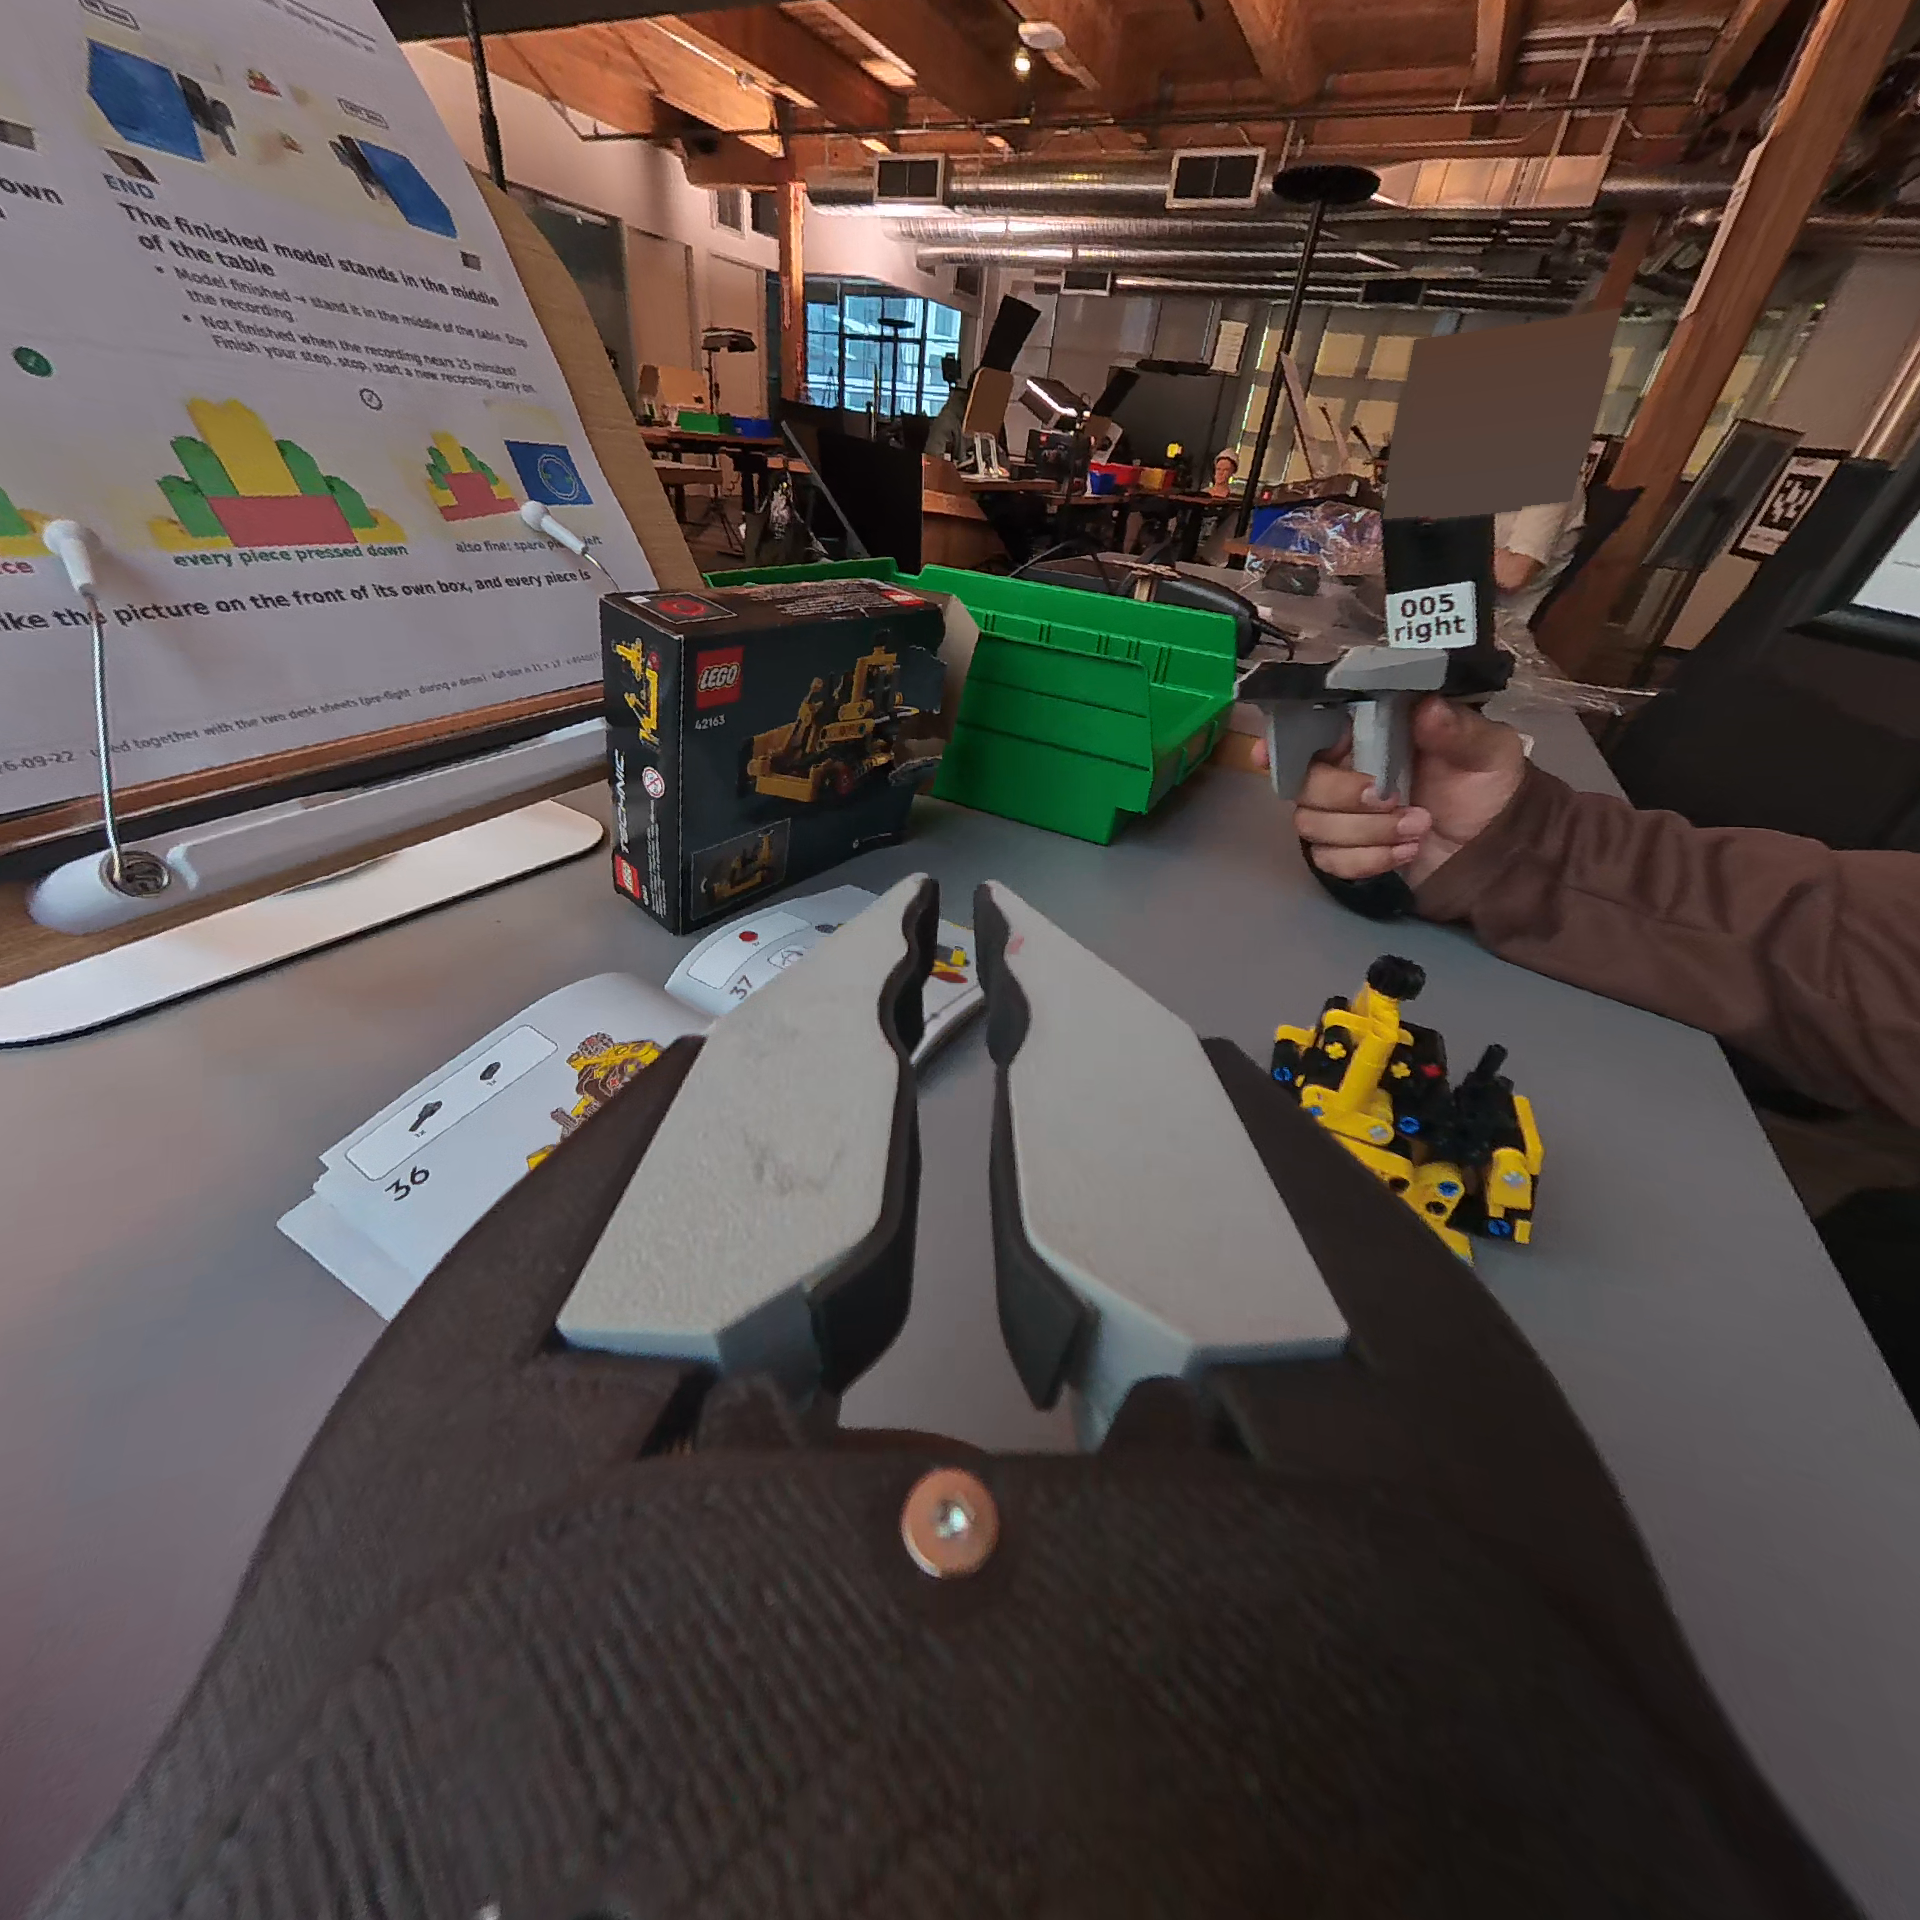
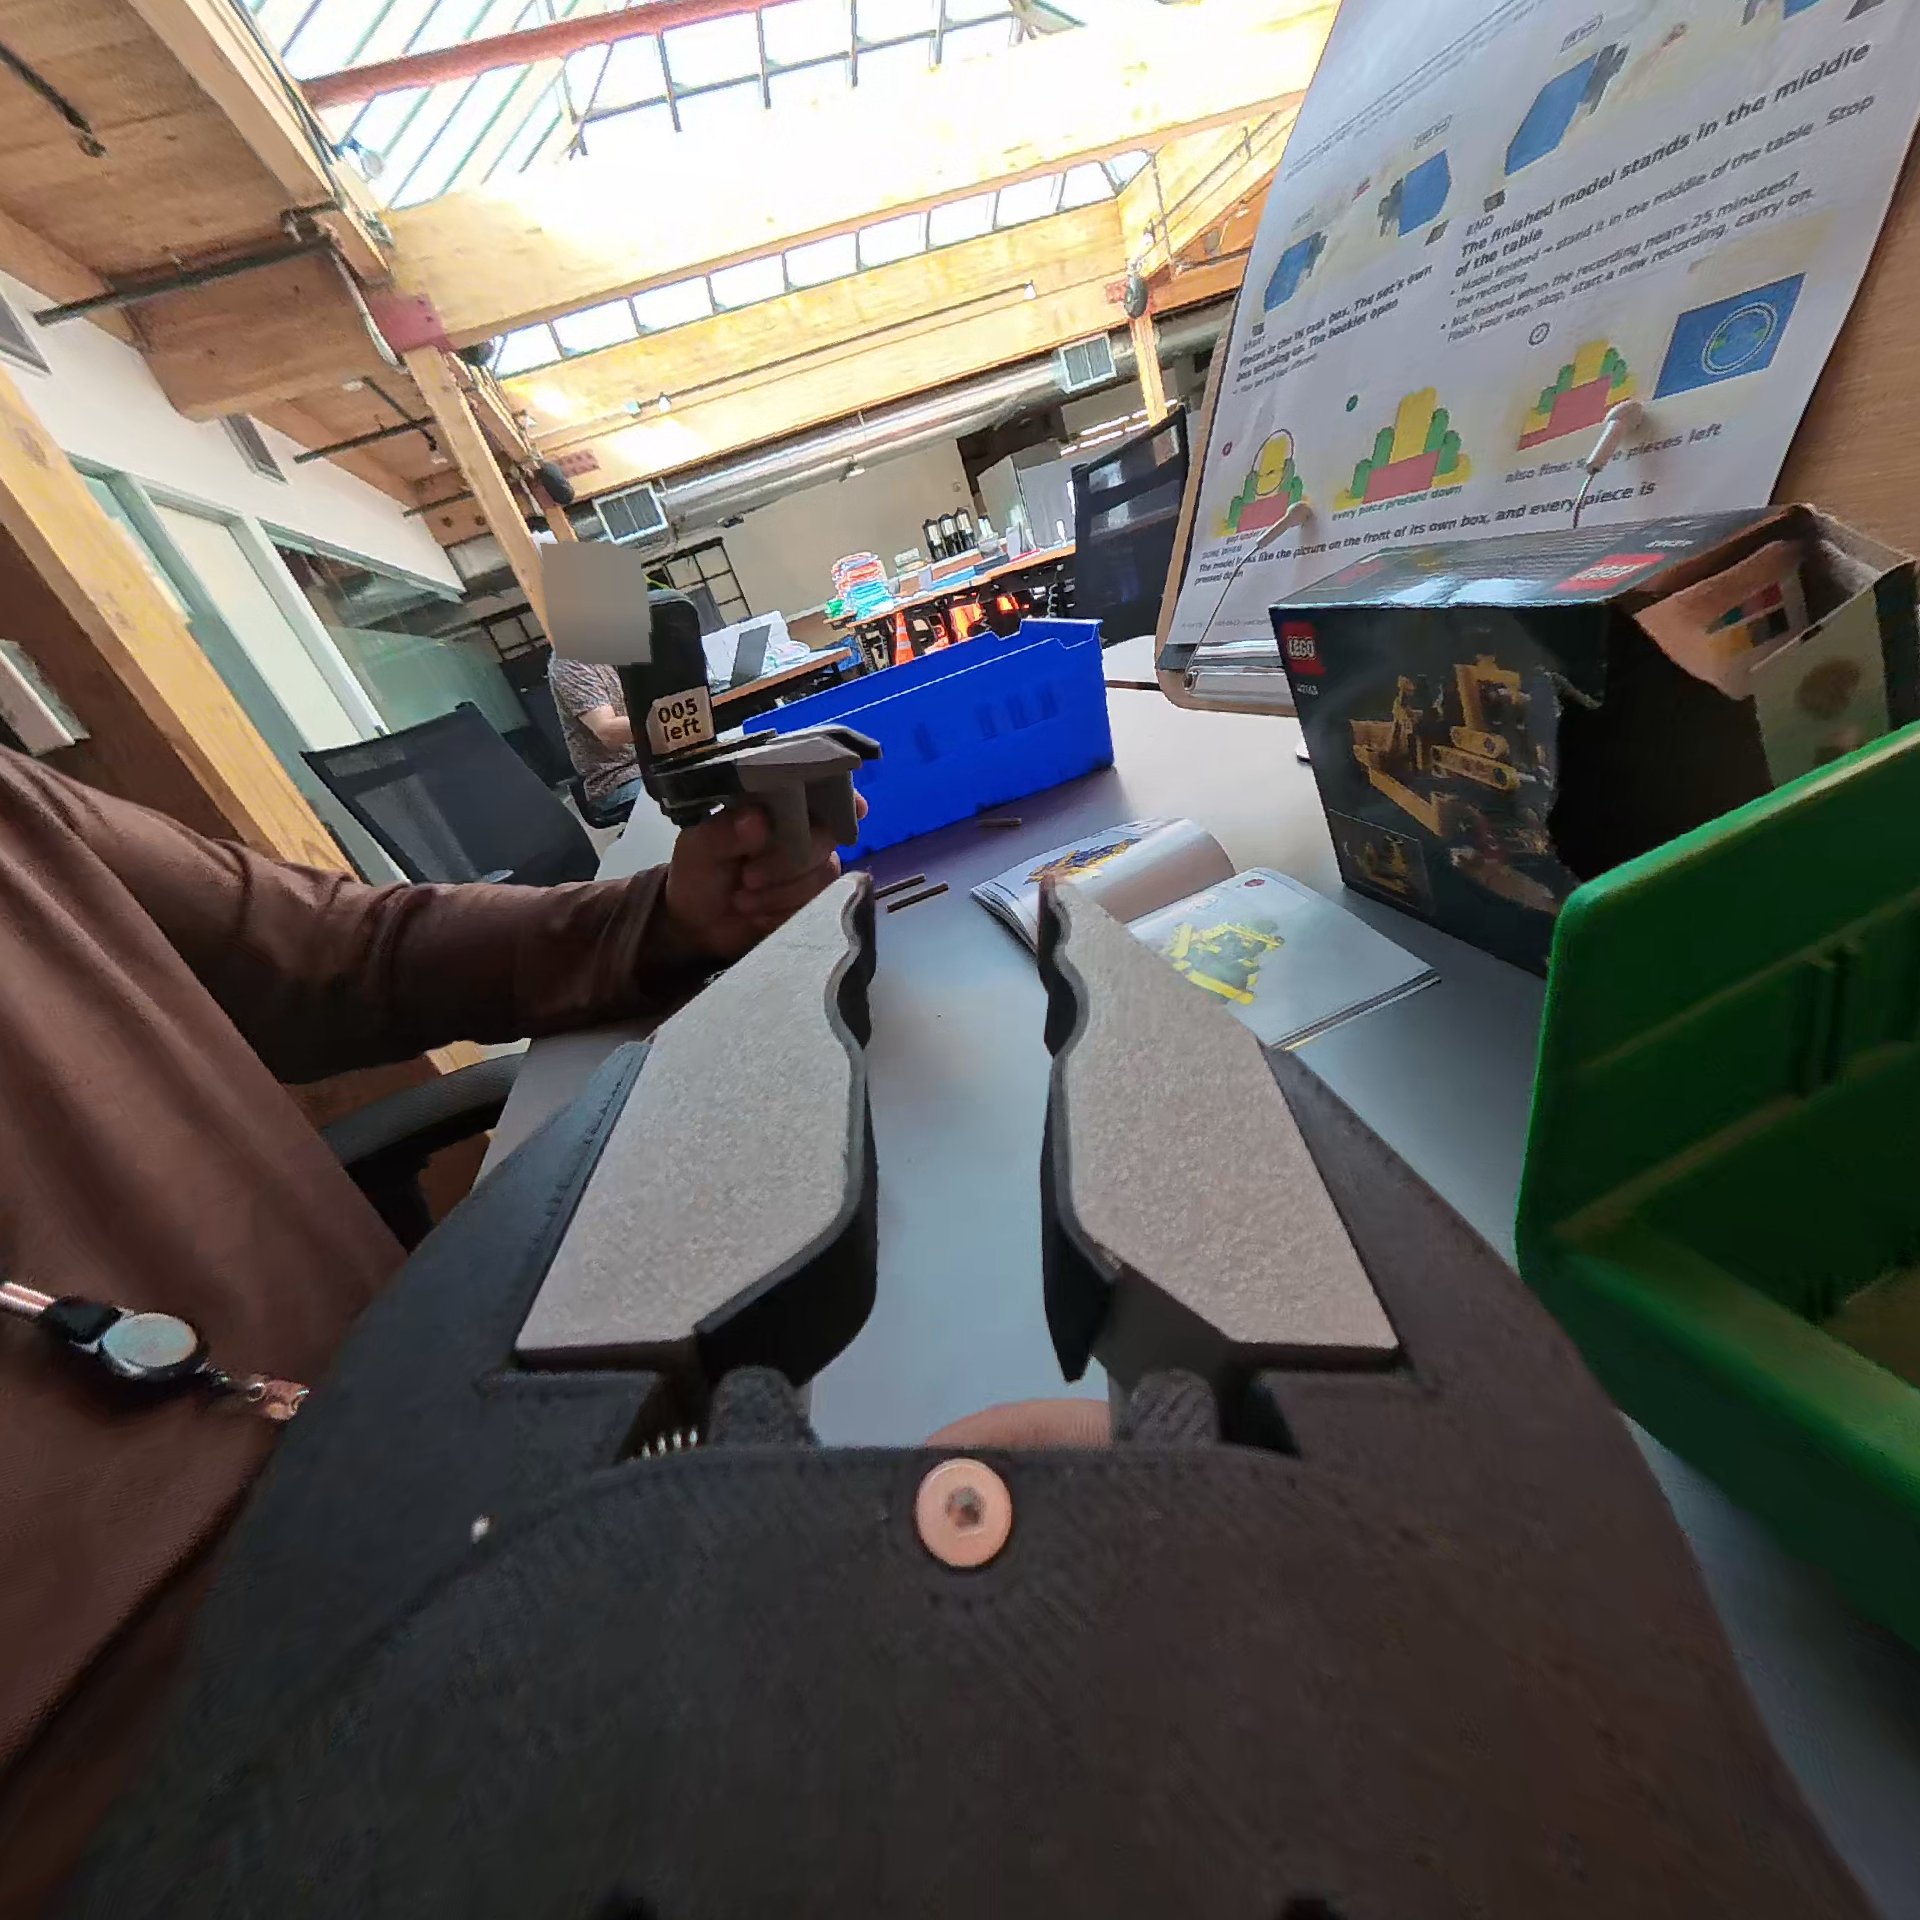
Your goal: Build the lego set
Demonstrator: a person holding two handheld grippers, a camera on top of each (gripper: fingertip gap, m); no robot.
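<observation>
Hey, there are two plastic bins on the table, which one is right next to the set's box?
The green bin. It sits right beside the torn black box, while the blue bin stands off on the far side of the booklet.

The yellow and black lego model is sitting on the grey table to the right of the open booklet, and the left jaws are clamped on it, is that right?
Not quite. The lego model does sit on the grey table right of the open booklet, but the left gripper holds nothing; its jaws are slightly apart and empty, as the left wrist view shows.

Grey table [image 1: 1039,862] bears model [image 1: 1408,1101]; booklet [image 1: 499,1122]; box [image 1: 774,748].
</observation>
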